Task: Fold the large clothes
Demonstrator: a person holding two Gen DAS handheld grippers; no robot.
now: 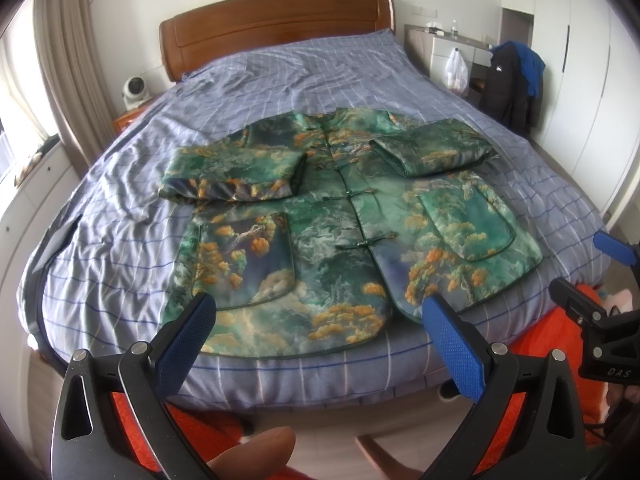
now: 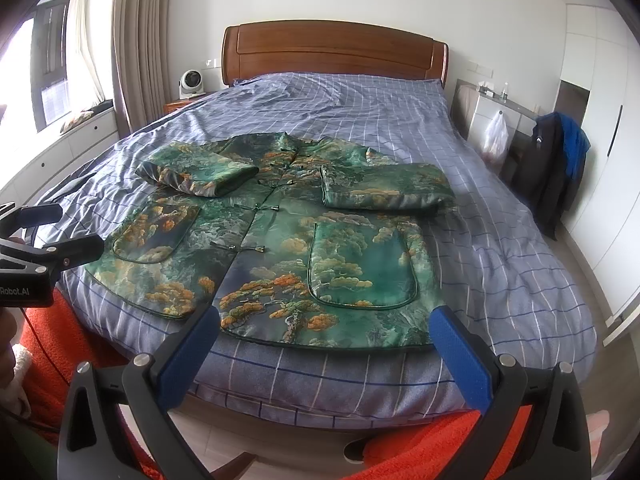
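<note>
One checked bed (image 1: 280,80), wooden headboard (image 1: 276,20).

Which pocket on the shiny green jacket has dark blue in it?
The patch pocket on the left wrist view's left side: dark blue behind orange trees. The other pocket is mostly green.

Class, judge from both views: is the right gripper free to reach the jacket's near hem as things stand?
Probably yes. The right gripper is open and holds nothing, and the jacket lies flat on the bed with nothing between the fingers and the hem.
</note>
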